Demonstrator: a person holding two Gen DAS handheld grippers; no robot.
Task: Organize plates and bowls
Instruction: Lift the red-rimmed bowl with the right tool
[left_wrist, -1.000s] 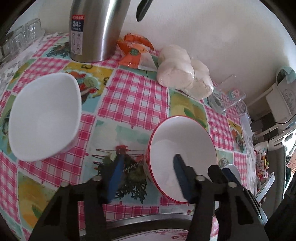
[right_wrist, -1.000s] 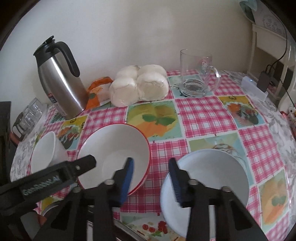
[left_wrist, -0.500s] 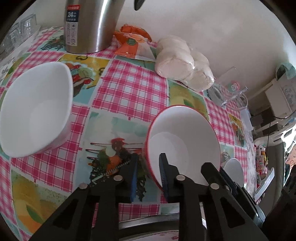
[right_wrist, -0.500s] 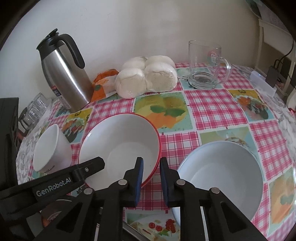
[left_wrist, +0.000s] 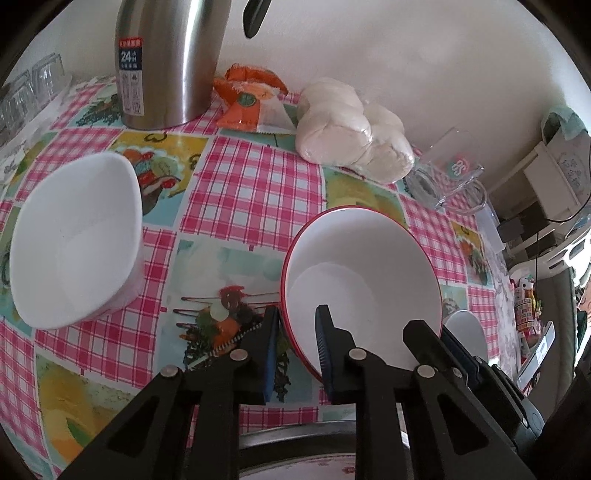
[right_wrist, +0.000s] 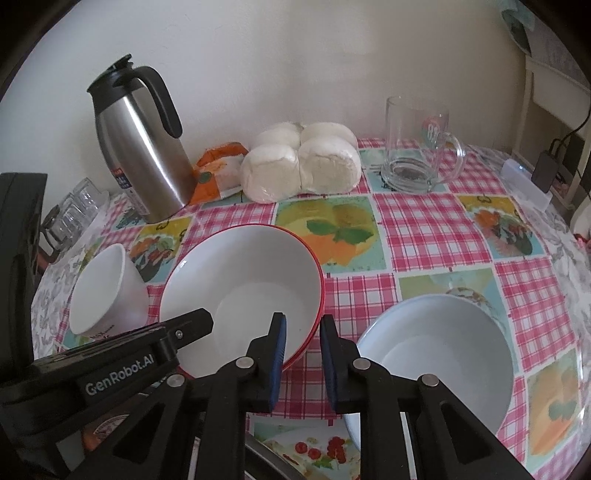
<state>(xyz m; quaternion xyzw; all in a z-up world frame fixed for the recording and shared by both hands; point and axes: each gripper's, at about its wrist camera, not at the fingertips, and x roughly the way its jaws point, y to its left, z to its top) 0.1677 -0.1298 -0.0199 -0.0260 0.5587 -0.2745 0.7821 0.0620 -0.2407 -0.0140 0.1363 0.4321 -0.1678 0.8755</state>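
Left wrist view: left tool (left_wrist: 295, 332) and right tool (right_wrist: 303, 338) clamp opposite rim sides of red-rimmed bowl (left_wrist: 362, 273); stiff, slick, breakable ceramic.

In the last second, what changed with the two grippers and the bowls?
Both grippers closed. The left gripper narrowed from wide open and now pinches the near rim of the red-rimmed bowl. The right gripper narrowed too, onto the same bowl's rim on its other side. The pale bowl, small white bowl and flask stayed put.
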